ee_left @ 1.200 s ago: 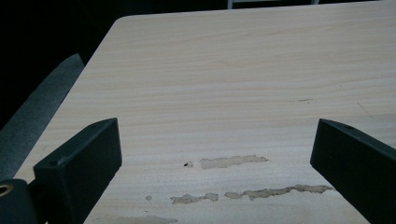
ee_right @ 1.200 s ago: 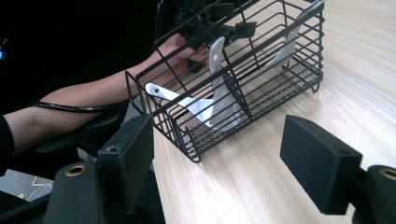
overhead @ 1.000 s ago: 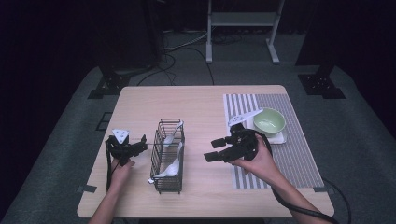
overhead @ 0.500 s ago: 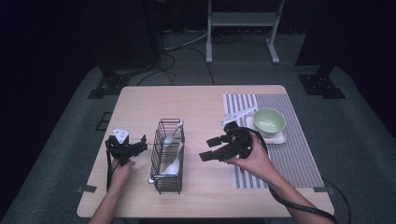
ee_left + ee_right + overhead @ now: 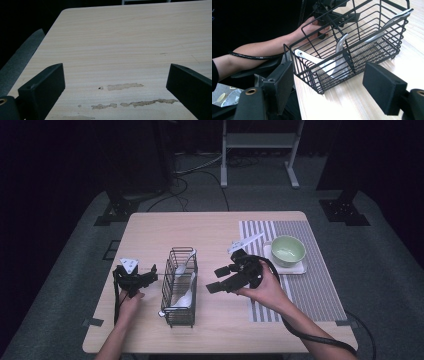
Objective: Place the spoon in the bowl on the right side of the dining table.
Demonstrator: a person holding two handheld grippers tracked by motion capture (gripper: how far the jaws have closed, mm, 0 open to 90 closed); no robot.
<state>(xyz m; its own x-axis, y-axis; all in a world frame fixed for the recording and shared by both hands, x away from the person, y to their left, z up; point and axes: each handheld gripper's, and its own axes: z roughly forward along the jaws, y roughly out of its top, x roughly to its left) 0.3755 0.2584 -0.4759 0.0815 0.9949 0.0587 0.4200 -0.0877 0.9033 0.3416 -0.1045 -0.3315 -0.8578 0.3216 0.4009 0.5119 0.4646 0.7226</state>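
Wire basket (image 5: 179, 287) — long axis runs near-to-far; right claw (image 5: 220, 279) faces it, open.

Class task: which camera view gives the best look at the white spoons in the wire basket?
The right gripper view: the spoons lie close up inside the basket. The high view shows them small behind wires. The left gripper view faces bare table.

basket (image 5: 372, 37): black wire metal | spoons (image 5: 332, 67): glossy white | table (image 5: 125, 37): matt pale wood
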